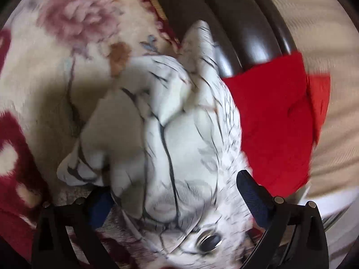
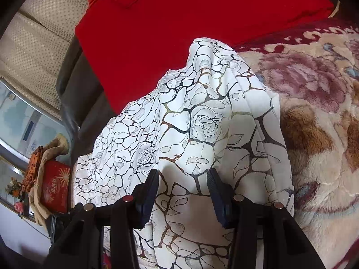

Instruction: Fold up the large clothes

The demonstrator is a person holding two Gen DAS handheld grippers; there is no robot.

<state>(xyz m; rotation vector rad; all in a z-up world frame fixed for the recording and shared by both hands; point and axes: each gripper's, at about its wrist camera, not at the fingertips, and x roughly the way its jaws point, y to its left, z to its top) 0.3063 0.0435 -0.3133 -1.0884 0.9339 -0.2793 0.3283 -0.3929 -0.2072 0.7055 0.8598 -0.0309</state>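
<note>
A large white garment (image 1: 179, 139) with a black crackle and rose print lies bunched on a floral blanket (image 1: 44, 71); one dark button shows near the bottom of the left wrist view. My left gripper (image 1: 172, 186) is open, its fingers wide on either side of the bunched cloth; the view is blurred. In the right wrist view the same garment (image 2: 197, 116) hangs draped in front of me. My right gripper (image 2: 182, 177) has its jaws part way apart with a fold of the cloth between the pads; I cannot tell whether it pinches the cloth.
A red cloth (image 1: 273, 121) (image 2: 179, 22) lies beside the garment, over a dark wooden bed frame (image 1: 235, 22). The floral blanket (image 2: 318, 116) spreads to the right. A red box (image 2: 55, 186) and beige fabric sit at the far left by a window.
</note>
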